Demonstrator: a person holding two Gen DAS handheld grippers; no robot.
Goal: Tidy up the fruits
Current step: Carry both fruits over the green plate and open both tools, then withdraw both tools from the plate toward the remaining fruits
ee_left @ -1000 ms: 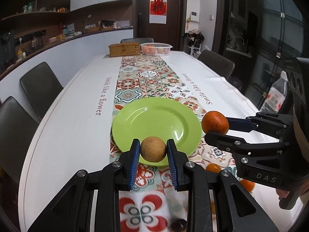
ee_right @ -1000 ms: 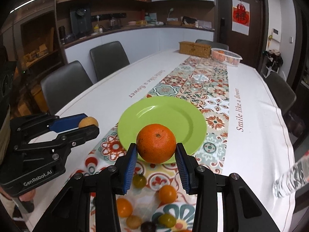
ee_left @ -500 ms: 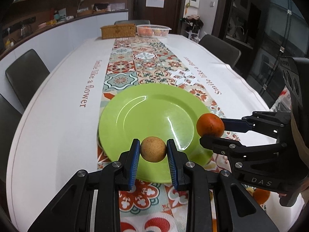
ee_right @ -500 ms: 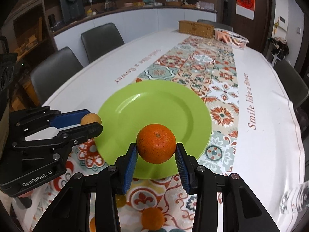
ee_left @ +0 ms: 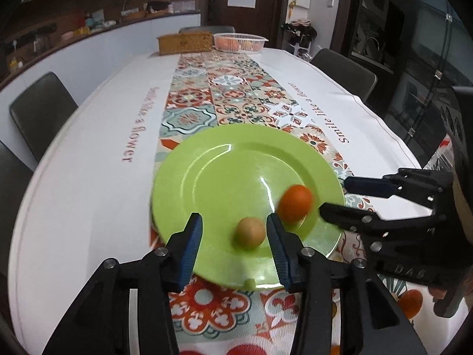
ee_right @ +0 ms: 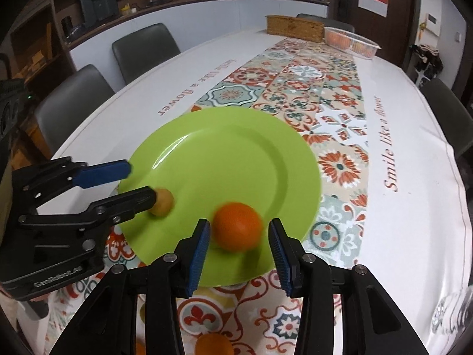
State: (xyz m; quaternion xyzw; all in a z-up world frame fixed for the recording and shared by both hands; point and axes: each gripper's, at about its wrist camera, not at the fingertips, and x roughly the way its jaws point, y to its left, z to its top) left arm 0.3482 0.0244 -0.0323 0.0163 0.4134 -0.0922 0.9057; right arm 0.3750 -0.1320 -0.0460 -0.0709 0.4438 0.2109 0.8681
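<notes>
A green plate [ee_left: 224,174] [ee_right: 224,159] lies on the patterned table runner. My left gripper [ee_left: 235,233] is open over the plate's near edge; a small tan-brown fruit [ee_left: 249,232] [ee_right: 162,201] is between its jaws, free of them, on the plate. My right gripper [ee_right: 239,238] is open; the orange [ee_right: 237,226] [ee_left: 295,203], blurred, is between its jaws on the plate. The left gripper also shows in the right wrist view [ee_right: 130,183], the right gripper in the left wrist view [ee_left: 334,195].
More small fruits lie on the runner near me [ee_right: 214,344] [ee_left: 412,303]. A wicker box [ee_left: 185,42] and a white basket [ee_left: 240,41] stand at the table's far end. A plastic bottle [ee_right: 452,313] stands at the right. Chairs surround the table.
Both grippers moved forward over the plate and opened. The tan-brown fruit and the orange left the jaws and are now on the plate.
</notes>
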